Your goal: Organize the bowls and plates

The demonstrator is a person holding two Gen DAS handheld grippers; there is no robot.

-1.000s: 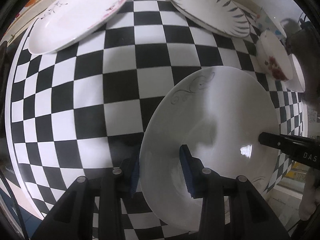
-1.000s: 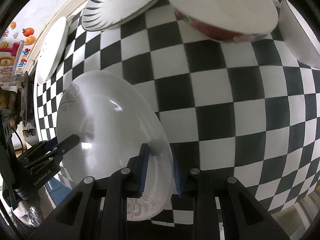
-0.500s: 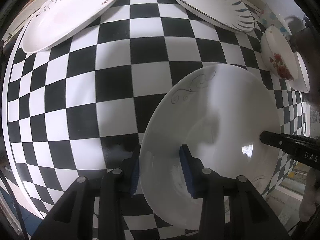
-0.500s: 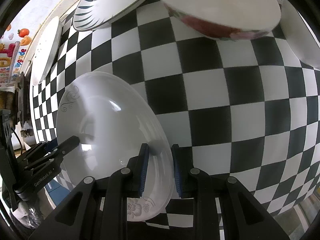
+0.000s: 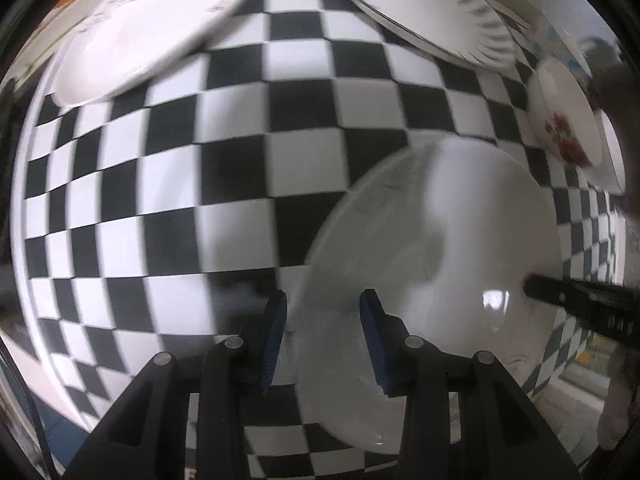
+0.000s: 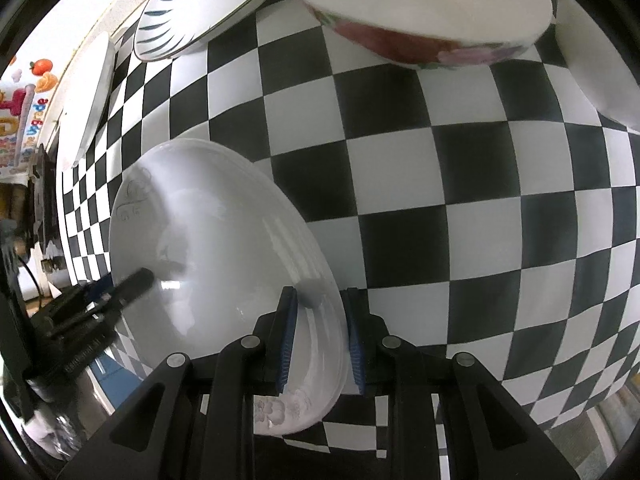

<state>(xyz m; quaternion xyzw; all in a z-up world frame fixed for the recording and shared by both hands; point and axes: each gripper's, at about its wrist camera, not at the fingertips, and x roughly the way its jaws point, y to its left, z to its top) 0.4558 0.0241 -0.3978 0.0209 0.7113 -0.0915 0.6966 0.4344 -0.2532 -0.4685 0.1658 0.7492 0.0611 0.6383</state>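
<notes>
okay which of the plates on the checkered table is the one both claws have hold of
The plain white plate with the faint grey swirl on its rim; the blue-dashed plate and the floral plate lie untouched farther off.

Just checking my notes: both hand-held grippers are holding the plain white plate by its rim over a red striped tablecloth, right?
Not quite. The cloth is a black and white checkerboard, as the right wrist view shows. The rest holds: the left hand-held gripper and right hand-held gripper both grip the white plate by its rim.
</notes>
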